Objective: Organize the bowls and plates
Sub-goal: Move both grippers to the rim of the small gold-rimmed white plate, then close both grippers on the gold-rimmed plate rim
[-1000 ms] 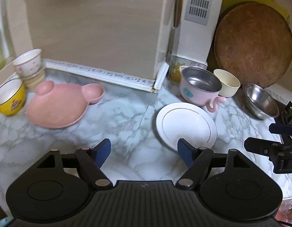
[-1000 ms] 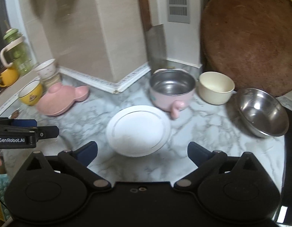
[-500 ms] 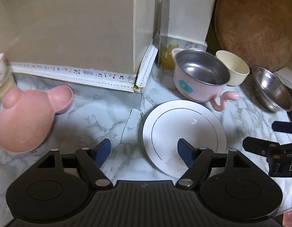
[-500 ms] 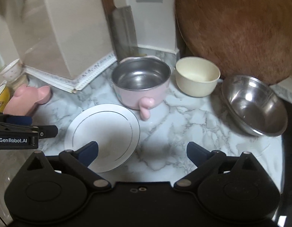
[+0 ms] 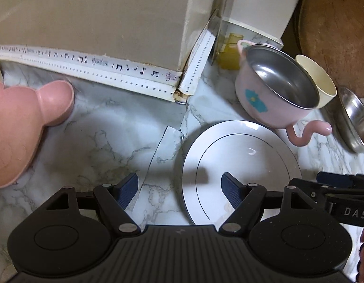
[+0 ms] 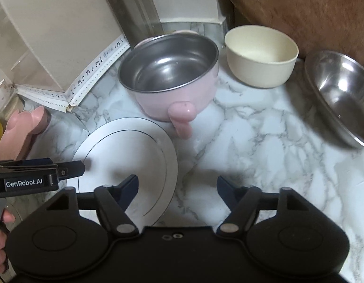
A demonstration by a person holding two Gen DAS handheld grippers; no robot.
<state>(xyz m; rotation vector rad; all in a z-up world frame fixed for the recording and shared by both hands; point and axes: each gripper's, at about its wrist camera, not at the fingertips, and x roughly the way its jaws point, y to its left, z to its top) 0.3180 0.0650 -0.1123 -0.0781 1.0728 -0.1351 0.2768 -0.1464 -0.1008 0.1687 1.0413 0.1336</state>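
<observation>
White glazed ceramic fills the middle of the left wrist view: the plate (image 5: 241, 165) lies flat on the marble counter (image 5: 99, 141), just in front of the pink pot (image 5: 276, 92), whose curled handle (image 5: 309, 132) hangs beside its far rim. The left gripper (image 5: 179, 188) hovers above the plate's near left edge with its jaws spread wide and nothing between them; one blue pad sits over the plate, the other over bare counter. A pink mouse-shaped dish (image 5: 24, 127) lies well to the left, and a cream bowl (image 5: 321, 85) and a steel bowl (image 5: 354, 120) stand to the right.

In the right wrist view the plate (image 6: 125, 160) sits low and left, the pot (image 6: 172, 75) behind it, the cream bowl (image 6: 259, 54) and steel bowl (image 6: 342, 99) further right. The right gripper (image 6: 177, 188) straddles the plate's right edge; its jaws have just been closing yet stand apart, holding nothing. The left gripper (image 6: 71, 169) reaches in from the left.

The plate is probably stiff, smooth, slippery and breakable, and it lies flush with the counter. The raised rim looks like the only purchase, so a pinch across the edge from either side seems best.
</observation>
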